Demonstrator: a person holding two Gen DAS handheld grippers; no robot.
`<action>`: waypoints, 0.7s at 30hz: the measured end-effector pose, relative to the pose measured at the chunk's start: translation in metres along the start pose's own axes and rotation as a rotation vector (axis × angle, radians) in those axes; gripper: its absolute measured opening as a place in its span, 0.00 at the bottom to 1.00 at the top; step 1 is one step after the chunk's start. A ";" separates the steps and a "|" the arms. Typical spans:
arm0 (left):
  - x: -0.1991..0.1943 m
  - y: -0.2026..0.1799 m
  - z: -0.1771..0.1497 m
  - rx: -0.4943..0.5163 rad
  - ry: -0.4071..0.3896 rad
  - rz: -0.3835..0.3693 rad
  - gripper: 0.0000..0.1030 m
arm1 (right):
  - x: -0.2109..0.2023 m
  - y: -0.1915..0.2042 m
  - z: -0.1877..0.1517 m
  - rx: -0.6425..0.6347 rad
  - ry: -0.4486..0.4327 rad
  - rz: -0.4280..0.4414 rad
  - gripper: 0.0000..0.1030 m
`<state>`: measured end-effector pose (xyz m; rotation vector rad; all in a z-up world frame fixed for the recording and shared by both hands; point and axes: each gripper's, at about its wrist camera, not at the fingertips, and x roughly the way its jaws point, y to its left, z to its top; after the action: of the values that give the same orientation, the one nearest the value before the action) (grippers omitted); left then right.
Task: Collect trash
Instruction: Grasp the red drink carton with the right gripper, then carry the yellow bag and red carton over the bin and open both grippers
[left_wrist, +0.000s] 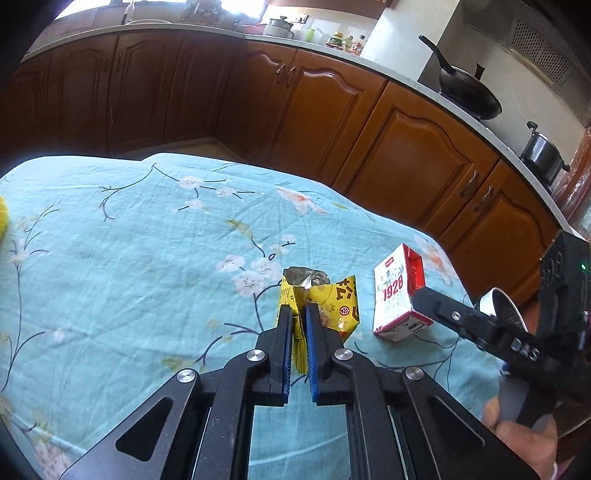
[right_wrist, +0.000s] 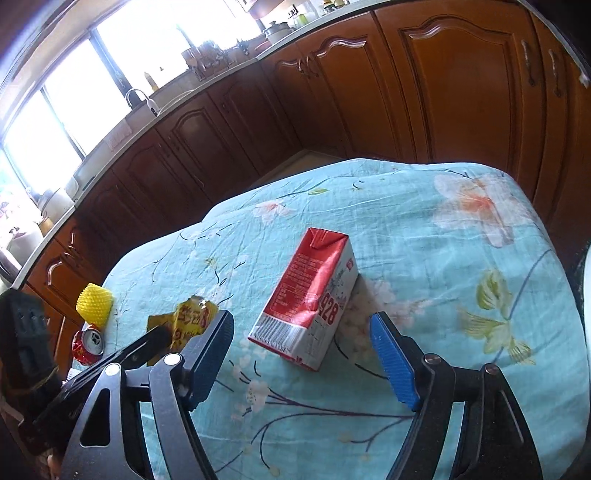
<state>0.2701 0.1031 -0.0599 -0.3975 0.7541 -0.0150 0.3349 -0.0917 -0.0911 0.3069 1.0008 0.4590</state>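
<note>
My left gripper is shut on a yellow snack wrapper, pinching its left edge just above the blue floral tablecloth. The wrapper also shows in the right wrist view, with the left gripper's finger on it. A red and white "1928" carton lies on the cloth. My right gripper is open, its blue pads either side of the carton's near end, not touching. The carton shows in the left wrist view with the right gripper's finger beside it.
A yellow foam net and a crushed red can lie at the table's left edge. Wooden kitchen cabinets with a countertop run behind the table. A black wok and a pot sit on the counter.
</note>
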 end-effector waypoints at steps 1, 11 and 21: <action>-0.004 0.000 -0.002 -0.001 -0.004 0.006 0.05 | 0.006 0.003 0.002 -0.007 0.006 -0.012 0.74; -0.024 -0.016 -0.020 0.011 0.007 -0.011 0.05 | 0.001 -0.010 -0.004 0.003 0.019 -0.042 0.31; -0.022 -0.076 -0.035 0.119 0.035 -0.089 0.05 | -0.084 -0.055 -0.038 0.062 -0.073 -0.043 0.30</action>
<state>0.2401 0.0241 -0.0411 -0.3180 0.7658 -0.1496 0.2762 -0.1795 -0.0739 0.3548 0.9498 0.3758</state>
